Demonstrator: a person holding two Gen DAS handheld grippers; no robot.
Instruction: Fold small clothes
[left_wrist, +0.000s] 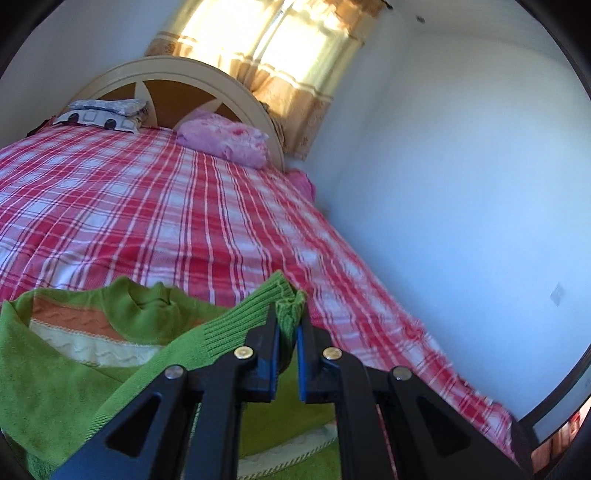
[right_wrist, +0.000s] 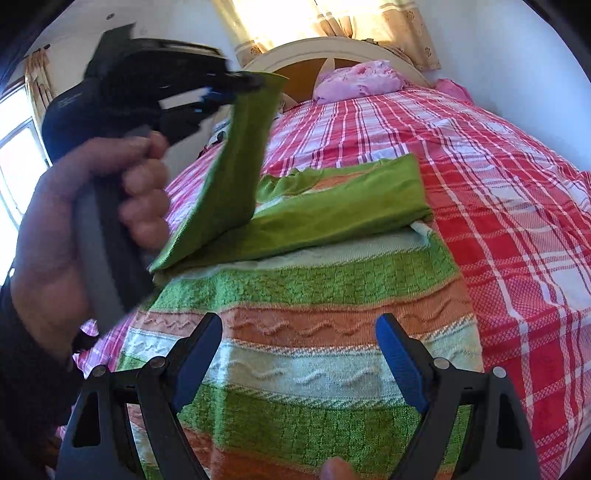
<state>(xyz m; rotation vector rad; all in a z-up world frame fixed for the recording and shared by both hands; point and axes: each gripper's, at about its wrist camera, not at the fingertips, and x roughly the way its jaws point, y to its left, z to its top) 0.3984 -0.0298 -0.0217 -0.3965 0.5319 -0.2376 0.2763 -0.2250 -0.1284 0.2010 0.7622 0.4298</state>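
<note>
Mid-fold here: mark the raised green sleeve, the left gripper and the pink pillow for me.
green sleeve (right_wrist: 236, 158): right wrist view, middle of the lifted sleeve.
left gripper (left_wrist: 288, 321): left wrist view, between its fingertips, pinching the sleeve's ribbed cuff.
pink pillow (left_wrist: 225, 142): left wrist view, centre of its top face.

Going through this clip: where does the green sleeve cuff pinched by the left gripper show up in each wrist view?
Left wrist: the green sleeve cuff sits low centre, bunched between the shut pads of the left gripper.
Right wrist: the cuff is upper left, lifted above the striped sweater, held by the left gripper.
Shared landmark: the pink pillow at the headboard.
</note>
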